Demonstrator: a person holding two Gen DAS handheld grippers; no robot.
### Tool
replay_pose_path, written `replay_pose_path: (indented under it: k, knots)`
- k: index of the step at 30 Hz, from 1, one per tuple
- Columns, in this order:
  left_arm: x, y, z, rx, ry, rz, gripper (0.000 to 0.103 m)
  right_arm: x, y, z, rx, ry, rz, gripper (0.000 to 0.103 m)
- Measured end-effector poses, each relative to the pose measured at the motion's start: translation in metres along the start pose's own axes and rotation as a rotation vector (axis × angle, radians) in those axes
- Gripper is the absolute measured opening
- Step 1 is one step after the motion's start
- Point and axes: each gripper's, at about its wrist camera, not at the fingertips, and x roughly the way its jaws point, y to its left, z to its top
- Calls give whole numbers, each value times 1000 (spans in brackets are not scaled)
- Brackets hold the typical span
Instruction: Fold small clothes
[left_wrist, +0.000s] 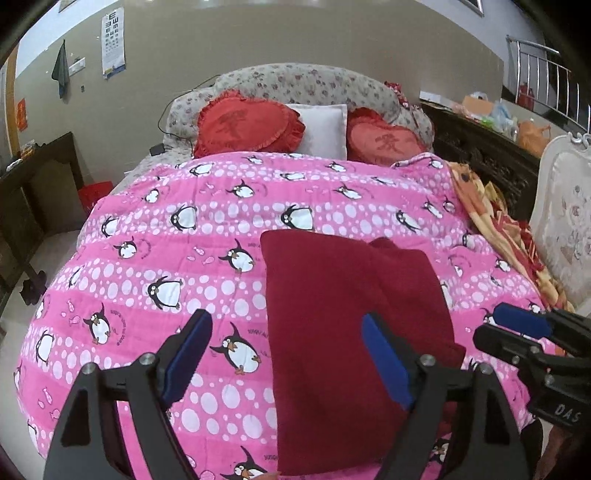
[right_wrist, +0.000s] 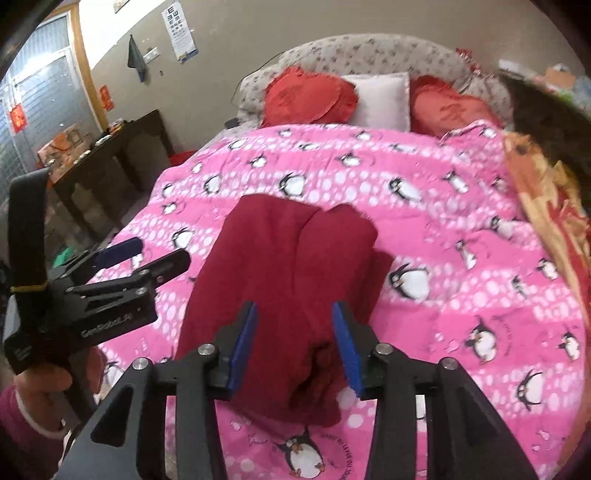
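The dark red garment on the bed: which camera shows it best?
The left wrist view: the dark red garment lies sharp, its flat folded outline clear on the pink quilt. The right wrist view shows it blurred, with a bunched near end.

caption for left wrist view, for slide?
Open left gripper above dark red garment lying on penguin quilt.

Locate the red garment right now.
The red garment lies flat on the pink penguin quilt, near the bed's foot and right of centre in the left wrist view, between the open left gripper and right gripper.
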Motion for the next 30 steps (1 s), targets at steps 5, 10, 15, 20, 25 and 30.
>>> replay_pose_path:
  k: [5, 10, 15, 20, 25, 30]
  knots:
    - [0, -1, -1, -5, 4, -8, 87, 6, -4, 0, 16, -2, -50, 26]
    - [3, -1, -3, -14, 18, -9, 88, 16, -5, -2, 28, 18, -66, 29]
    - [6, -1, -5, -22, 31, -12, 88, 19, -8, -3, 54, 25, -63, 29]
    - [8, -2, -6, -17, 34, -12, 88, 21, -9, -2, 51, 26, -69, 30]
    - [9, -3, -6, -19, 40, -11, 88, 24, -9, -2, 52, 32, -69, 32]
    - [14, -1, -8, -21, 51, -6, 88, 27, -7, -2, 43, 42, -77, 32]
